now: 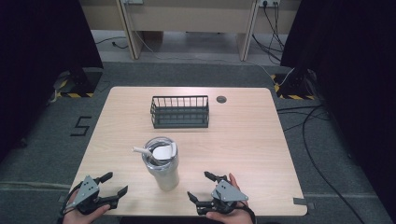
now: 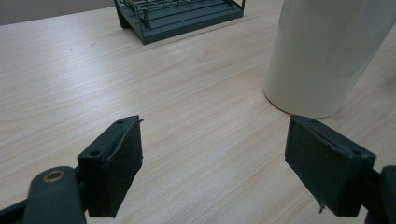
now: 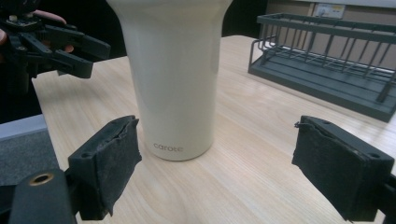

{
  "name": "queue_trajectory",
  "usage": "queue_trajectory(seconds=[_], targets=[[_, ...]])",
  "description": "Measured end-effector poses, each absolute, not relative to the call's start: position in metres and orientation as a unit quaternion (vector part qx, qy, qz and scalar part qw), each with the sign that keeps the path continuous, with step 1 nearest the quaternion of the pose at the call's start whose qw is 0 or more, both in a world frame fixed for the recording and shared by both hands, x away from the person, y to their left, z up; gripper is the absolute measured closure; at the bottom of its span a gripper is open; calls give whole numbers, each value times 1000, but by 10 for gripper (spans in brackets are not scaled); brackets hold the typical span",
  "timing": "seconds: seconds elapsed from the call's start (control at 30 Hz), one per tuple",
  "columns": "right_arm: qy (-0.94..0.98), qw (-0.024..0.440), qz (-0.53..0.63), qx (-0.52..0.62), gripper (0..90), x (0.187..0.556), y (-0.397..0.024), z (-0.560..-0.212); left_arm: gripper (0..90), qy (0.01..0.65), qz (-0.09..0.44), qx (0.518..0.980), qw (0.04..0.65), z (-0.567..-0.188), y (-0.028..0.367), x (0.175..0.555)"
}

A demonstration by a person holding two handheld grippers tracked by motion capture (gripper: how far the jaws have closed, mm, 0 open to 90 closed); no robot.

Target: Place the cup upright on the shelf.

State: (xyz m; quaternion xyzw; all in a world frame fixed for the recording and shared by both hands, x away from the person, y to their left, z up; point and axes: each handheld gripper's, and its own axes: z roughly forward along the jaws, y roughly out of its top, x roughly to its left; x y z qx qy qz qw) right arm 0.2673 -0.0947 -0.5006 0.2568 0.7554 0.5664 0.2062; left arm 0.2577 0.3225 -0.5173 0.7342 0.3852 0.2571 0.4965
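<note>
High view shows the cream tumbler (image 1: 162, 163) with its straw (image 1: 140, 150) upright between the left gripper (image 1: 113, 184) and right gripper (image 1: 201, 185), both wide open and empty; a sideways nudge would likely topple it.

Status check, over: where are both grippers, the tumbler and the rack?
Left gripper open, right gripper open, both empty. Tumbler upright between them, untouched. Rack beyond it; nothing in the way.

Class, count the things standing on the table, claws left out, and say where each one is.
2. A cream tumbler with a straw stands near the front, between the two claws. A dark wire rack stands behind it, toward the far edge. Nothing seems hidden.
</note>
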Motion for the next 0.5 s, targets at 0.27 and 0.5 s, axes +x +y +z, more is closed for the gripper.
queue_trajectory(seconds=[0.27, 0.5], targets=[[743, 210, 582, 255, 95, 265, -90, -492, 181, 379, 255, 736, 499, -517, 319, 256], [738, 203, 596, 242, 81, 274, -63, -483, 180, 374, 250, 739, 502, -517, 316, 256]])
